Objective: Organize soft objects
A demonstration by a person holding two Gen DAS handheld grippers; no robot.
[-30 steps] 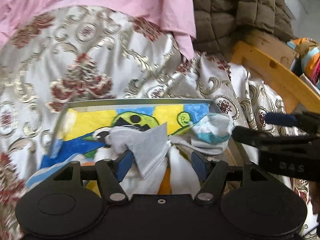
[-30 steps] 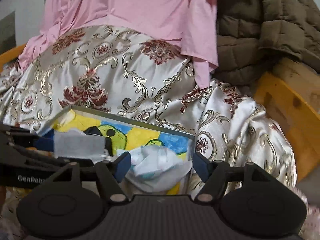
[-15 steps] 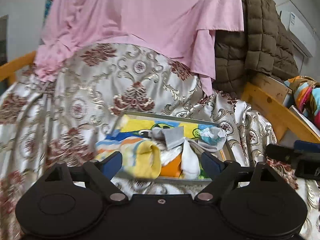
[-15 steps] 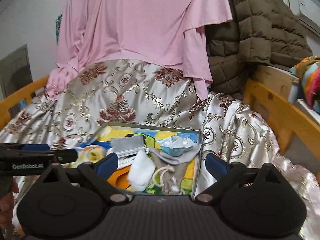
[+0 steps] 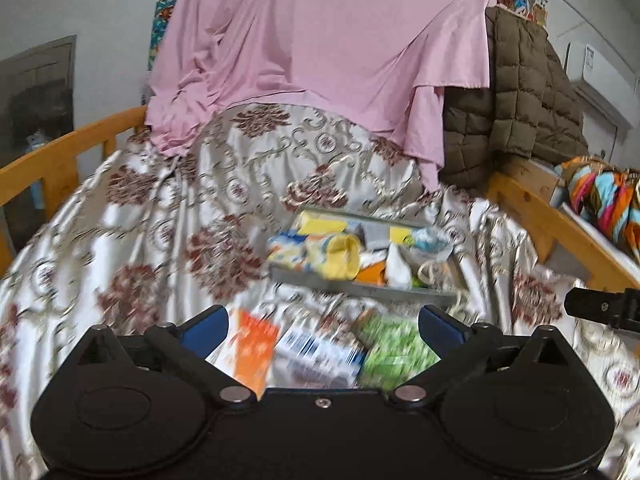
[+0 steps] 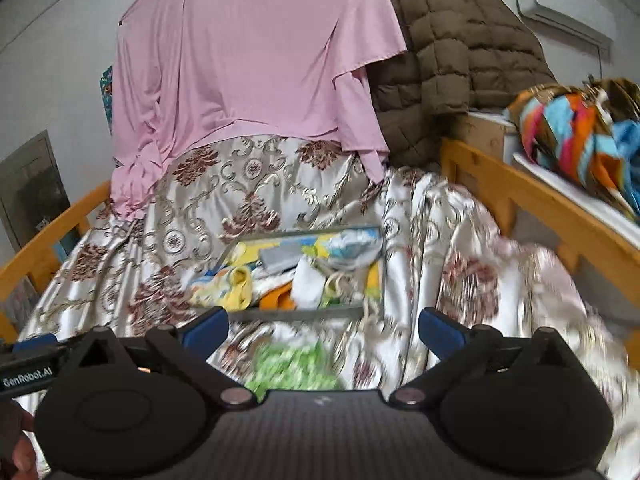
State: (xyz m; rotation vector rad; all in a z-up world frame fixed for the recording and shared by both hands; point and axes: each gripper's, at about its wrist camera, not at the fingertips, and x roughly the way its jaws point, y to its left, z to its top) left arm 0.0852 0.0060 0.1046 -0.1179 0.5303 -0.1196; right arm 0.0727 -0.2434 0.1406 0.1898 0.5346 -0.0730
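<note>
A shallow grey tray [image 5: 360,286] with a bright painted lining lies on the bed. In it are a yellow sock [image 5: 340,256], a grey cloth [image 5: 374,236], a white sock [image 5: 394,268] and a pale blue-white cloth [image 5: 430,240]. My left gripper [image 5: 323,322] hangs well back from the tray, its jaws opening with nothing gripped. Blurred orange [image 5: 252,350], blue-white [image 5: 320,354] and green [image 5: 392,352] packs lie under it. My right gripper [image 6: 323,322] is likewise back from the tray [image 6: 296,314], jaws opening and empty, above the green pack [image 6: 292,364].
A floral satin bedspread [image 5: 160,240] covers the bed between wooden rails [image 5: 60,156] [image 5: 552,228]. A pink cloth [image 5: 320,40] and a brown quilted jacket [image 5: 520,92] hang at the back. A multicoloured bundle [image 6: 580,140] sits on a shelf to the right.
Both grippers have let go of the grey cloth and the blue-white cloth, which now lie in the tray. They have drawn back and up with their jaws spread wider.
</note>
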